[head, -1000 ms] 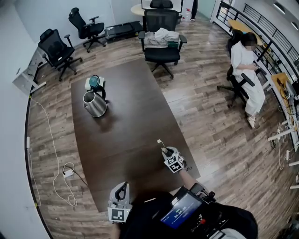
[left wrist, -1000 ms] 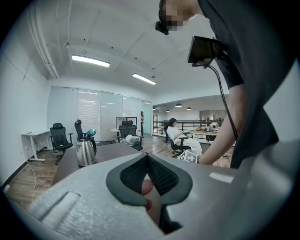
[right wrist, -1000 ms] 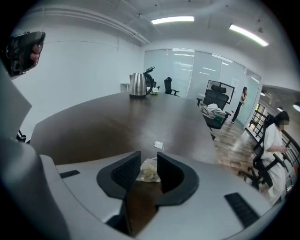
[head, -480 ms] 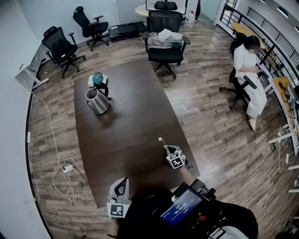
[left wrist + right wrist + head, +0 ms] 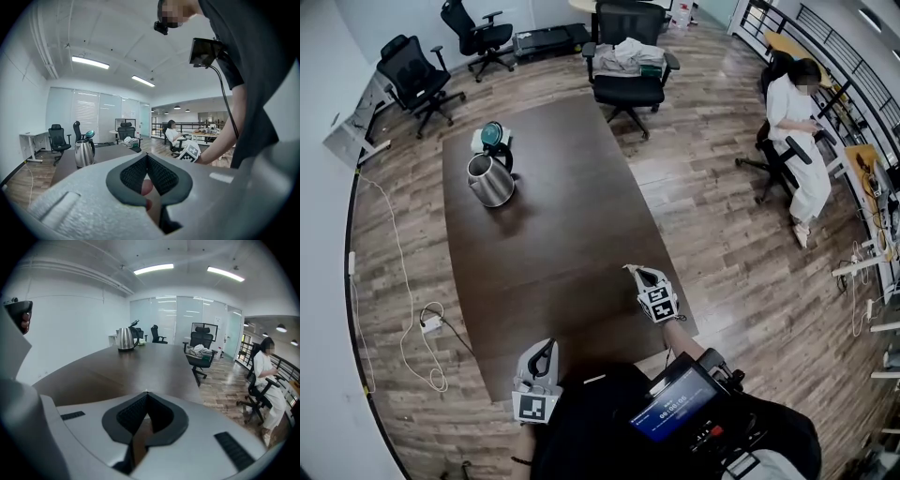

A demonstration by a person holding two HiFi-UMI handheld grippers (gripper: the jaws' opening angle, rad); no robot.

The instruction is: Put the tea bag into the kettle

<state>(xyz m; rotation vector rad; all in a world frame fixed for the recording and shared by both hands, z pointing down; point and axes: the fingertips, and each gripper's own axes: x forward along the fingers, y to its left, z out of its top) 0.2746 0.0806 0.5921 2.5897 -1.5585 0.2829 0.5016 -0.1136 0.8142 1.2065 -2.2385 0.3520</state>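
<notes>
The steel kettle (image 5: 490, 180) stands at the far left of the dark table (image 5: 562, 225); it also shows in the left gripper view (image 5: 83, 153) and in the right gripper view (image 5: 123, 339). My right gripper (image 5: 630, 271) hangs just above the table's near right edge, jaws shut. A small white bit of the tea bag (image 5: 627, 269) pokes out at their tip, seen as a speck of tea bag (image 5: 146, 391) in the right gripper view. My left gripper (image 5: 544, 349) rests at the near edge, pads (image 5: 136, 171) together with nothing between them.
A teal-topped object (image 5: 492, 134) sits right behind the kettle. Office chairs (image 5: 623, 70) ring the table's far end. A person (image 5: 792, 112) sits at the right by a railing. A white cable (image 5: 412, 319) trails over the floor at the left.
The right gripper has lifted off the table and drifted slightly right. The small white tea bag that lay just ahead of its jaws is no longer on the table. The left gripper stayed put.
</notes>
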